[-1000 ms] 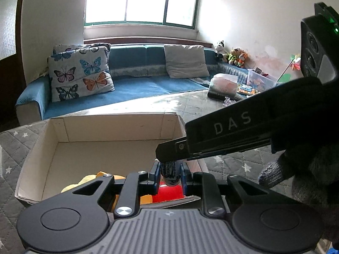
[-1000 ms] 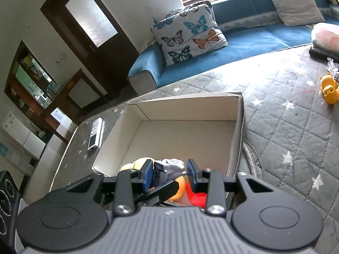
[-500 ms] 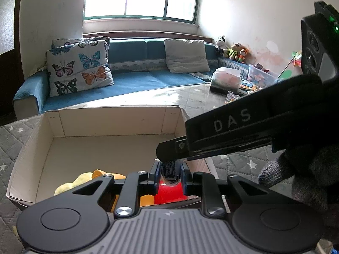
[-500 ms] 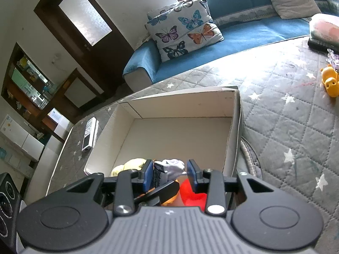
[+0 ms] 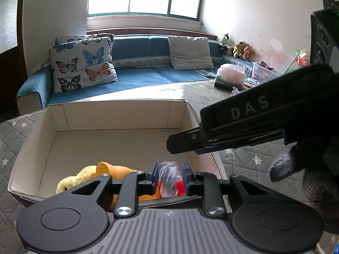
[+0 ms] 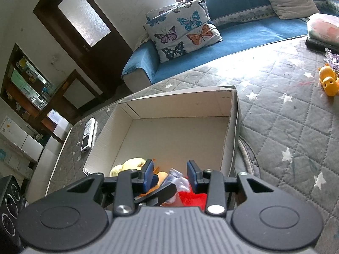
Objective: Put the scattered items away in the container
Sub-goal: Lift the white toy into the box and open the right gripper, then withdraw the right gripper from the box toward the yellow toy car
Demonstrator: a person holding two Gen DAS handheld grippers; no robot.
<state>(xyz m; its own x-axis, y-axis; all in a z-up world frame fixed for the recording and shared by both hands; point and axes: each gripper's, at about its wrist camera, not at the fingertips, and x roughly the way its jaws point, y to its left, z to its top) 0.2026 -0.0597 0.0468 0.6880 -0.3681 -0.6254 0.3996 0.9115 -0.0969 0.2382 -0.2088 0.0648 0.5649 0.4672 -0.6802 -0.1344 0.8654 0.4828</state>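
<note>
One grey-and-white bundle [image 5: 169, 172], blurred, sits between the blue pads of the left gripper [image 5: 169, 177], whose jaws stand narrowly parted beside it; we cannot tell whether they touch it. It lies over the near end of the cardboard box [image 5: 118, 114], above a red item [image 5: 180, 188] and a yellow plush toy [image 5: 72, 182]. We record the right gripper [image 6: 170, 174] with jaws wide and gripping nothing, over the same box corner on the grey quilted cover [image 6: 286, 127], where a yellow duck toy [image 6: 328, 82] lies well apart.

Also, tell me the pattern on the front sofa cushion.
Multicoloured butterflies on the cushion; right wrist view shows it best.
</note>
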